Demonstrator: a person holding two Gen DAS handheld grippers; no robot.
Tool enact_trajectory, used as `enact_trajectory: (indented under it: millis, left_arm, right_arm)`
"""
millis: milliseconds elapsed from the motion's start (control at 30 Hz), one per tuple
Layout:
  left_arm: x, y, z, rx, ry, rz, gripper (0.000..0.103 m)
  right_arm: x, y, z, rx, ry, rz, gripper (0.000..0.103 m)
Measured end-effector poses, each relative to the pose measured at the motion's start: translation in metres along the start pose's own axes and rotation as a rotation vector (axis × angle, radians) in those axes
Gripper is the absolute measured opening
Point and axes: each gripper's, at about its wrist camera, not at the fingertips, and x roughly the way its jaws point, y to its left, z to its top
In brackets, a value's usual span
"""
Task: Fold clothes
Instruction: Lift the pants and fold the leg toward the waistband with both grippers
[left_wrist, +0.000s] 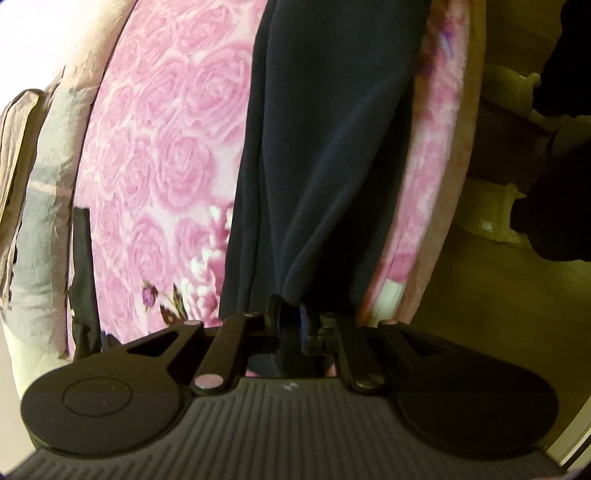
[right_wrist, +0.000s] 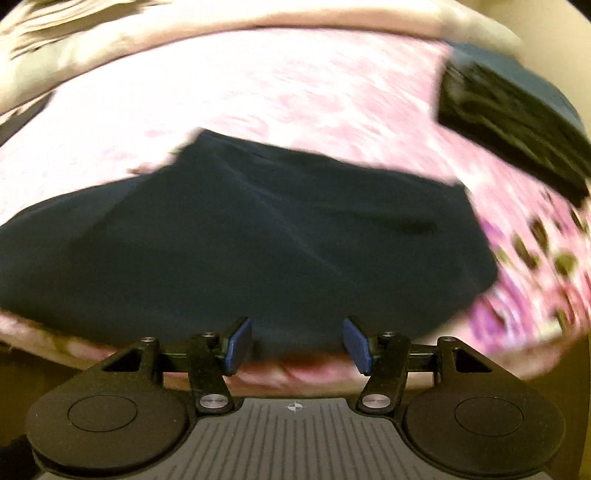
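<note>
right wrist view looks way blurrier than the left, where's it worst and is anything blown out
Right wrist view: motion smear worst on the pink floral blanket at right; the navy garment is soft, the open right gripper sharp. Left wrist view: milder blur, white glare top left, left gripper pinching the garment, shadowed floor at right.

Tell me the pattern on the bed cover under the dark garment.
Pink roses on the bed cover, clearest in the left wrist view.

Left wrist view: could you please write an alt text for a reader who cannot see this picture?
The left gripper is shut on a bunched fold of a dark navy garment, which stretches away from it over a pink rose-patterned bedcover. The edge of the bed and a dim floor are on the right.
</note>
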Motion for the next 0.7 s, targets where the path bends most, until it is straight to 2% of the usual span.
enact_trajectory:
  millis: [100,200,267,300,367,500,533,567,600,700]
  left_arm:
    - [0.000,0.003,-0.017,-0.041,0.025,0.040,0.011]
    - [0.001,0.006,-0.041,-0.114,0.051,0.038,0.012]
    - [-0.001,0.009,-0.059,-0.168,0.064,0.031,0.018]
    - [-0.001,0.011,-0.067,-0.200,0.068,0.027,0.024]
    - [-0.001,0.021,-0.084,-0.286,0.062,0.014,0.028]
    - [0.009,0.049,-0.112,-0.458,0.022,-0.021,0.029]
    - [0.014,0.056,-0.115,-0.479,0.004,-0.029,0.029]
    - [0.020,0.063,-0.117,-0.500,-0.014,-0.038,0.029]
    - [0.028,0.069,-0.118,-0.519,-0.033,-0.048,0.029]
    - [0.051,0.086,-0.111,-0.548,-0.111,-0.120,0.030]
  right_arm:
    - [0.004,0.037,0.017,-0.097,-0.017,0.056,0.058]
    - [0.012,0.076,0.035,-0.185,-0.024,0.112,0.058]
    - [0.017,0.105,0.046,-0.227,-0.021,0.148,0.059]
    - [0.019,0.120,0.051,-0.247,-0.019,0.166,0.059]
    - [0.027,0.145,0.063,-0.282,-0.017,0.199,0.059]
    - [0.050,0.199,0.082,-0.386,-0.023,0.261,0.059]
    - [0.057,0.211,0.085,-0.405,-0.022,0.267,0.063]
    - [0.064,0.224,0.089,-0.425,-0.021,0.272,0.079]
    - [0.070,0.236,0.093,-0.444,-0.021,0.278,0.086]
    - [0.085,0.260,0.096,-0.479,-0.014,0.277,0.086]
